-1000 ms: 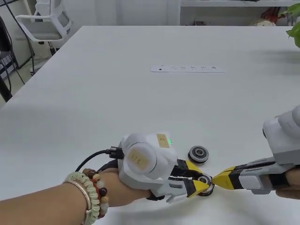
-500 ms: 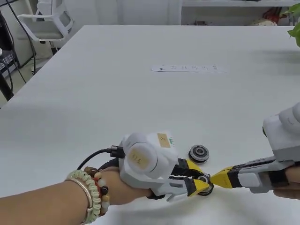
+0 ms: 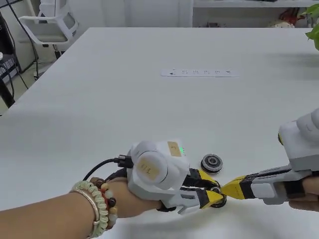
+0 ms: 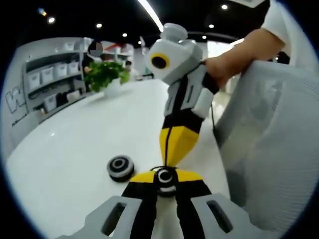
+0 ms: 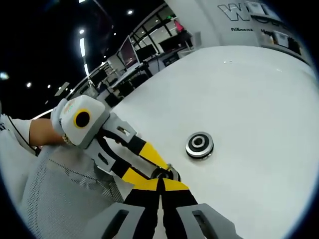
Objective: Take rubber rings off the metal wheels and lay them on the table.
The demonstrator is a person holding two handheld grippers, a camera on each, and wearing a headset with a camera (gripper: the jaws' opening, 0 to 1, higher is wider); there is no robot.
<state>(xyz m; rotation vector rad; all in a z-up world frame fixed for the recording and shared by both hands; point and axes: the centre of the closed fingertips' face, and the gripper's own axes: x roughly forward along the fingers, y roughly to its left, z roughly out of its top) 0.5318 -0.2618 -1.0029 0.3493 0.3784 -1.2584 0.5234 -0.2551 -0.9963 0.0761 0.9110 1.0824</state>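
- Left gripper (image 4: 165, 181): jaws clamped on a small metal wheel (image 3: 218, 192), just above the table (image 3: 149, 109).
- Right gripper (image 5: 160, 180): jaws pressed together, tips at that wheel's rim; I cannot tell whether they pinch its rubber ring.
- Second wheel (image 3: 212, 163) lies flat nearby.

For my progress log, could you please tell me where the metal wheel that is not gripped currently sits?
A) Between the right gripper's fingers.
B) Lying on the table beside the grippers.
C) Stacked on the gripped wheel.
B: the loose wheel lies flat on the table, apart from the gripped wheel held by the left gripper.
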